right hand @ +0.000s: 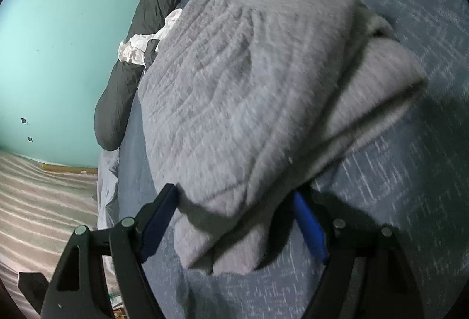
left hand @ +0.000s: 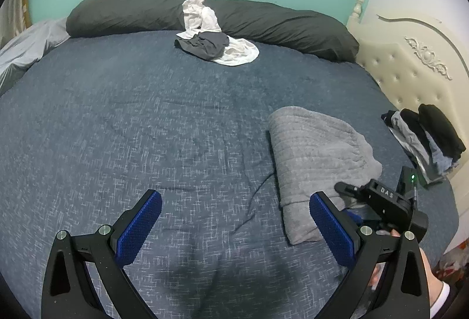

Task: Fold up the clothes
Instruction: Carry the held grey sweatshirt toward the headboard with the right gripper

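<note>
Folded grey ribbed sweater [left hand: 316, 160] lying on the blue bedspread [left hand: 146, 128], its near end between the spread, empty fingers of the right gripper [right hand: 234, 228], seemingly straddling it for grasping; left gripper [left hand: 234, 228] hovers wide open, empty, alongside.

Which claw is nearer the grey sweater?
Right. The right claw sits open around the grey sweater's near end, while the left claw hovers open over bare bedspread to its left.
</note>
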`<state>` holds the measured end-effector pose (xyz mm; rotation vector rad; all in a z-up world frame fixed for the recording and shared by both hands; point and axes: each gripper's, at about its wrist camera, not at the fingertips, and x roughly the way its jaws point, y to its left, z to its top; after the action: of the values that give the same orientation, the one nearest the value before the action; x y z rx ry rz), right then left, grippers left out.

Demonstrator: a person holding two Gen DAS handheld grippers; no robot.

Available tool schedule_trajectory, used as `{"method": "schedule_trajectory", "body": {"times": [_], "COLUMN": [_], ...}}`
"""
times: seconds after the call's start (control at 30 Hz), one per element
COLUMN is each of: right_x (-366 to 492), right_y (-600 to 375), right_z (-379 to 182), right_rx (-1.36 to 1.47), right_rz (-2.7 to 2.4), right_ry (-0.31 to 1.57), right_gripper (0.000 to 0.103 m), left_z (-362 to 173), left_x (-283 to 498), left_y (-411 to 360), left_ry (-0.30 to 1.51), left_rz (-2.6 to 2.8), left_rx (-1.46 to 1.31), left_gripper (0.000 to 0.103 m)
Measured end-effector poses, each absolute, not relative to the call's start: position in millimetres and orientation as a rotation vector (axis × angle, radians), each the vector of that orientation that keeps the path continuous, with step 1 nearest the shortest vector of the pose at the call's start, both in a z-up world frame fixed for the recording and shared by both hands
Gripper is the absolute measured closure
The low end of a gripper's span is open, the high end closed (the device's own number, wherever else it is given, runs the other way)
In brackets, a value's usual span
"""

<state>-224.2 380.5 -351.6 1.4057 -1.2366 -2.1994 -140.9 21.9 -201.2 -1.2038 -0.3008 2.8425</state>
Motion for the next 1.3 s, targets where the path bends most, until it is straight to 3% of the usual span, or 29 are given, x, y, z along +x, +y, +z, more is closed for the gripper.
{"method": "schedule_trajectory", "body": {"times": [0.3,0.5,0.57,0.77,1.3], "right_x": [-234.4,-235.8,-236.7,-242.2,-240.8], "right_y": [380.7,379.3,379.5,383.9,430.8], "right_z": [-361.6,-360.7,-360.3,-347.6,-286.1], "right_rx": [1.391,1.342,1.332,1.332,1.432], "right_rz": [-2.219,-2.244,-2.250,-2.244,-2.181], "right_ry": [-1.313,-1.304,-1.293,-1.169,-0.792], "right_gripper": [0.025,0.044,0.056,0.071,0.075], "left_z": [-200.7,-198.9,-198.4,-198.2,-190.8], "left_x": [-141.6,-141.8,-142.2,-143.1,-138.2], "left_y": [17.2,16.1,16.3,14.8,43.4], "left_ry": [-0.291,-0.288,-0.285,-0.278,-0.230], "left_rz": [2.857,2.864,2.866,2.871,2.844], "left_rx": [-1.211,-1.210,-1.210,-1.212,-1.191], "left_gripper": [0.000,0.000,0.000,0.000,0.000]}}
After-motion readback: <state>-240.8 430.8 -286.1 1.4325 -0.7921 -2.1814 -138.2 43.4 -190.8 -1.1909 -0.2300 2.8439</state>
